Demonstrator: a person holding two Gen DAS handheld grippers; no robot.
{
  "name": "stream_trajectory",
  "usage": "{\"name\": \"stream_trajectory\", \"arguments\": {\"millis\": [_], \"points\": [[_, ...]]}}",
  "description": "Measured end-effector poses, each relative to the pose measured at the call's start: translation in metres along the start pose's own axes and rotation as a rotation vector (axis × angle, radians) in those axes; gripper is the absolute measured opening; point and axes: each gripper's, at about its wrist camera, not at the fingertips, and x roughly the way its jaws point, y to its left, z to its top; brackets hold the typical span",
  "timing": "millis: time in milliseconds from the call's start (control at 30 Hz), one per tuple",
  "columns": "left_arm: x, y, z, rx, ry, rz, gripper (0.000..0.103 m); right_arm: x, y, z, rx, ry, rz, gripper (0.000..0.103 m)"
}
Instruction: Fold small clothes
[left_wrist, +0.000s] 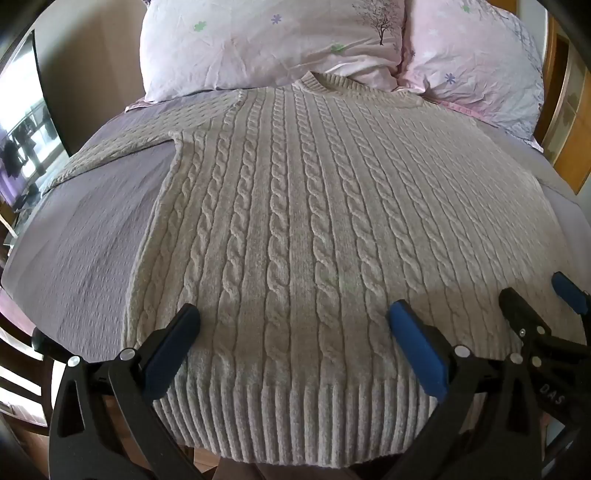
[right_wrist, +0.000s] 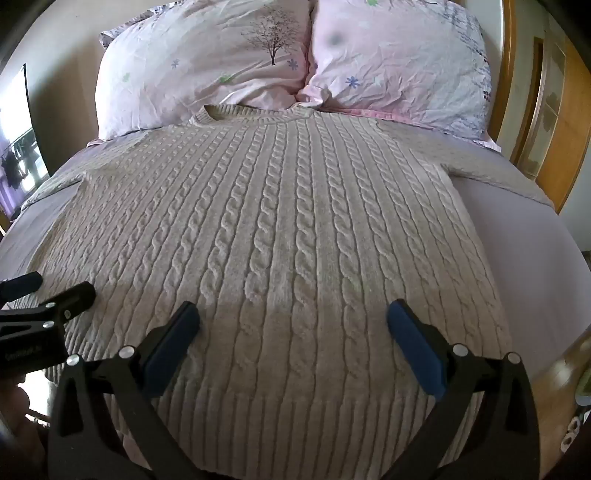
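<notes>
A beige cable-knit sweater (left_wrist: 314, 206) lies flat and face up on the bed, collar toward the pillows, ribbed hem (left_wrist: 295, 417) nearest me. Its left sleeve (left_wrist: 122, 147) stretches out to the left; its right sleeve (right_wrist: 491, 170) stretches out to the right in the right wrist view, where the body (right_wrist: 280, 229) fills the middle. My left gripper (left_wrist: 293, 317) is open and empty above the hem area. My right gripper (right_wrist: 293, 317) is open and empty above the sweater's lower part; it also shows at the right edge of the left wrist view (left_wrist: 535, 295).
The sweater lies on a lilac bedspread (left_wrist: 81, 251). Two pink floral pillows (left_wrist: 266, 40) (right_wrist: 399, 62) lean at the head of the bed. A wooden headboard (right_wrist: 554, 110) stands at the right. A window (left_wrist: 22, 140) is at the left.
</notes>
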Motion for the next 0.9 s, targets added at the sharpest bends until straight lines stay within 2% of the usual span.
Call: {"name": "stream_trajectory", "arguments": {"millis": [900], "points": [[-0.0001, 0.0000, 0.0000, 0.000, -0.001, 0.000, 0.102, -0.0020, 0.0029, 0.0025, 0.016, -0.003, -0.013, 0.101]]}}
